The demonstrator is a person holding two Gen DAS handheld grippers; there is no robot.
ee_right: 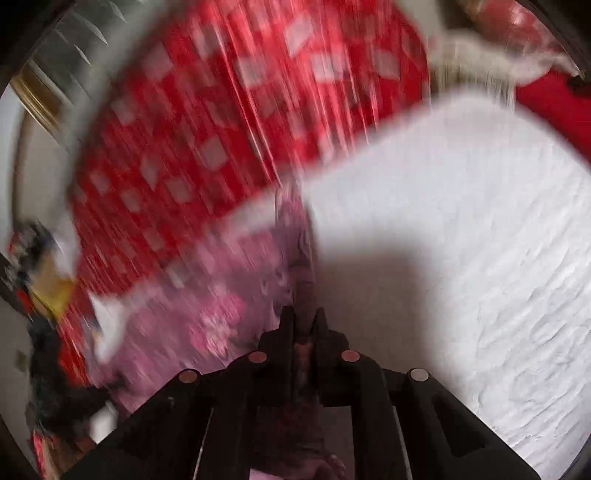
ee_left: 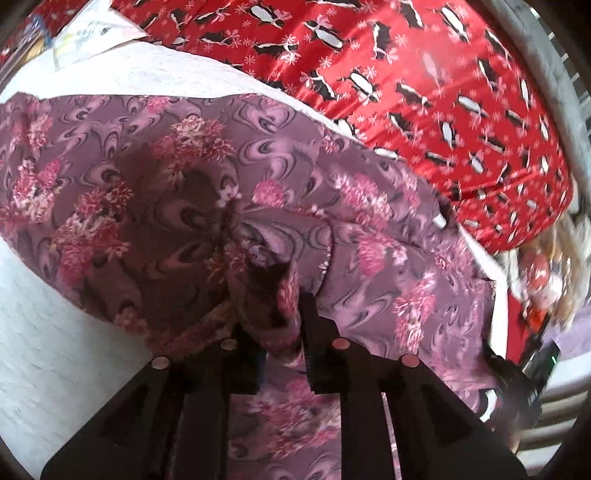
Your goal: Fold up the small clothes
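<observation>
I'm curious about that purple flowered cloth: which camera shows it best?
The left wrist view: the purple cloth lies sharp and spread wide there. The right wrist view shows only a blurred pink strip of it.

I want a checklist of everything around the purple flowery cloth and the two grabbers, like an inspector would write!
Surface: white textured sheet on a bed, partly covered by the cloth.
Job's things: purple flowery cloth, spread out and bunched up at the fingers.
Clutter: white papers at the far corner; blurry small items past the bed edge, too unclear to name.
Grippers: left gripper shut on a gathered fold of the cloth; right gripper shut on a cloth edge, picture blurred by motion.
Cables: nothing seen.
Surroundings: red patterned bedspread beyond the white sheet; grey rail at the edge.
</observation>
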